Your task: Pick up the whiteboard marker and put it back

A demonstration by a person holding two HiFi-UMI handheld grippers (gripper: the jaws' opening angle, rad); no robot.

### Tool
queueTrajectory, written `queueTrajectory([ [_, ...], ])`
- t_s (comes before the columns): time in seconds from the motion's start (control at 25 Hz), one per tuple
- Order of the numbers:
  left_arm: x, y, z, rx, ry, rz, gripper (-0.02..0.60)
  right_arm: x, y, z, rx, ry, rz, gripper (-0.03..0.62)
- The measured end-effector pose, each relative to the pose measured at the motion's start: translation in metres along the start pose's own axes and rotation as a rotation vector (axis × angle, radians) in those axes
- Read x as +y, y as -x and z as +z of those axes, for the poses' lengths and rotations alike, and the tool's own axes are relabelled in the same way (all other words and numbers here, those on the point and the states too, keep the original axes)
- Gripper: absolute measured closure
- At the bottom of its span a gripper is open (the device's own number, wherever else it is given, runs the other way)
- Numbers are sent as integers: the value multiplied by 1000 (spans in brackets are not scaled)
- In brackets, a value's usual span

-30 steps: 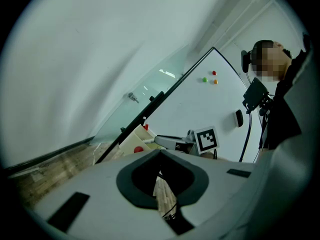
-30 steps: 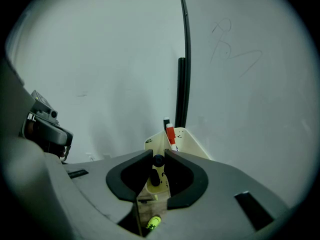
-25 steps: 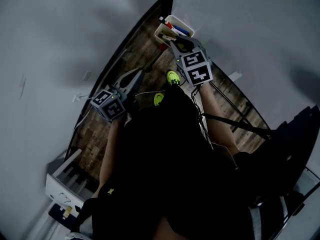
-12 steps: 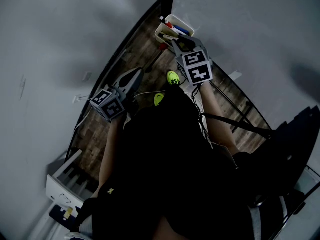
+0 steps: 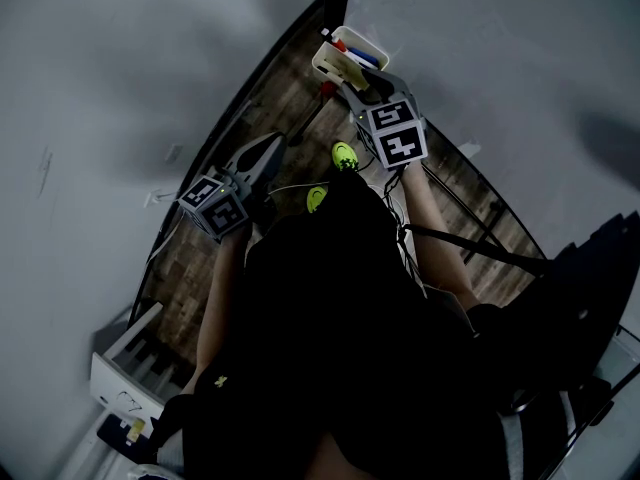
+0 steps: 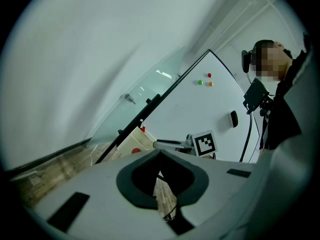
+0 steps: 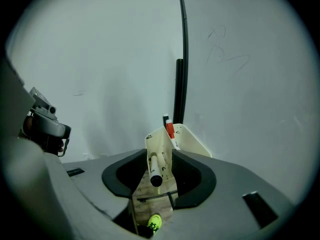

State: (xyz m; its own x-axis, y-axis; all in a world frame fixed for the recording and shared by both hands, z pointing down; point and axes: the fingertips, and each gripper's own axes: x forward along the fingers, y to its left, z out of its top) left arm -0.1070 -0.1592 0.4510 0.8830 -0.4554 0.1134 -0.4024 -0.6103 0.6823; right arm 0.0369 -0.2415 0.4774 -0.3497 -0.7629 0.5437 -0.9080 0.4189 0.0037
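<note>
A whiteboard marker [image 7: 154, 168] with a black cap lies between my right gripper's [image 7: 160, 154] jaws, its far end inside the cream pen tray [image 7: 192, 139]. The jaws are opening and a gap shows beside the marker, so the pads do not press it. A red marker [image 7: 170, 130] stands in the tray. From the head view, the right gripper [image 5: 352, 86] sits at the tray [image 5: 330, 68], which hangs on the whiteboard. My left gripper [image 5: 275, 143] hangs lower left, away from the tray, shut and empty. In its own view the left gripper [image 6: 160, 151] faces the tray [image 6: 135, 143].
The whiteboard [image 5: 480, 58] stands on a black frame [image 5: 470, 203] over a wood floor [image 5: 200, 238]. The person's green shoes [image 5: 345, 154] are below the tray. A white shelf unit [image 5: 130, 358] is at lower left. Coloured magnets [image 6: 205, 80] and an eraser [image 6: 234, 118] stick to the board.
The right gripper stays at the tray and its jaws look slightly wider. The left gripper has not moved.
</note>
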Motion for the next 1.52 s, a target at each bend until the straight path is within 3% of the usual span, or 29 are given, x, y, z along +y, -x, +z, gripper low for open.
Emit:
queueTrajectory([
  [0.56, -27, 26, -19, 26, -11, -69, 568, 43, 50, -6, -33, -35, -28, 450],
  [0.92, -49, 38, -32, -6, -19, -84, 568, 53, 82, -15, -62, -43, -32, 454],
  [1.44, -109, 31, -86, 53, -19, -111, 568, 77, 152, -61, -77, -121, 29, 457],
  [1.52, -116, 33, -91, 54, -27, -112, 568, 82, 160, -63, -86, -130, 44, 492],
])
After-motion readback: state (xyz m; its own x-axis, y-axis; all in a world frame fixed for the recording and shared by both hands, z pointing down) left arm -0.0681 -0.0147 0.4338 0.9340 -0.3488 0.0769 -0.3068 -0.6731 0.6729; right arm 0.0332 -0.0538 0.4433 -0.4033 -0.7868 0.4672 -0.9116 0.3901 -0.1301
